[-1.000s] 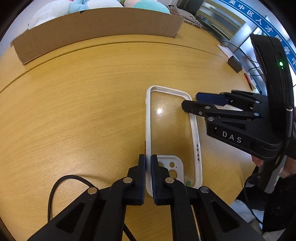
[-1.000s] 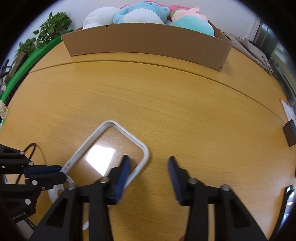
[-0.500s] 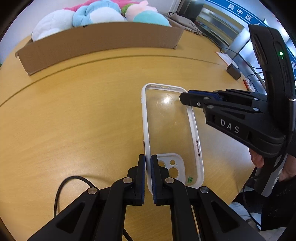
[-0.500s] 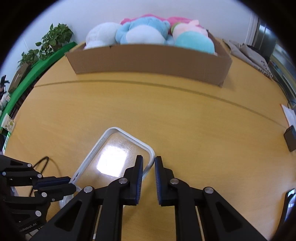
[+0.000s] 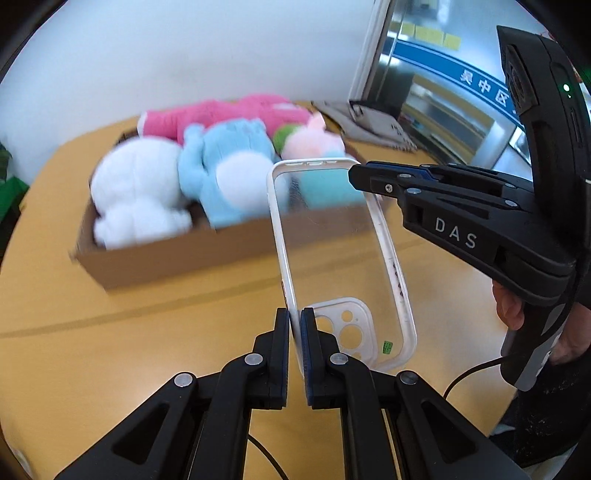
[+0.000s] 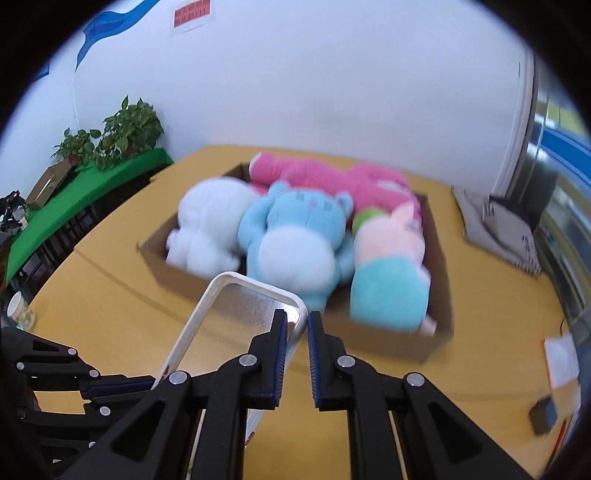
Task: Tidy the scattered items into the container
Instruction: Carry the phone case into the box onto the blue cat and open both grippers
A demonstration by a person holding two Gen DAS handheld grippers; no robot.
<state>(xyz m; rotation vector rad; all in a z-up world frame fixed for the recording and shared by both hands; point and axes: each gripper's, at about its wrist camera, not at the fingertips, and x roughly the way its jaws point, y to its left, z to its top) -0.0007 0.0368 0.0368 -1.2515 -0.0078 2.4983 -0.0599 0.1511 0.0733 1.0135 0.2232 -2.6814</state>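
Left gripper point(image 5: 294, 325) pinched clear phone case point(image 5: 332, 258) by side rim; right gripper point(image 6: 296, 325) clamped its top corner. Case hung above yellow wooden table point(image 5: 92, 350). Beyond sat cardboard box point(image 6: 388, 341) of plush toys point(image 6: 295, 236), white wall, potted plants point(image 6: 110, 133). Second earlier case lay flat on tabletop; right jaws then stood spread.

White "DAS" lettering stood on side of right gripper point(image 5: 354, 176) body, right of centre in left wrist view. White Chinese characters on blue sign band point(image 5: 480, 79) on glass front, upper right of same view; partly cut off, "中区" legible. Red notice point(image 6: 192, 14) on wall, top left of right wrist view: dark print, too small to read. Small green sticker point(image 5: 386, 346) on phone case point(image 5: 332, 240) lower corner: print unreadable.
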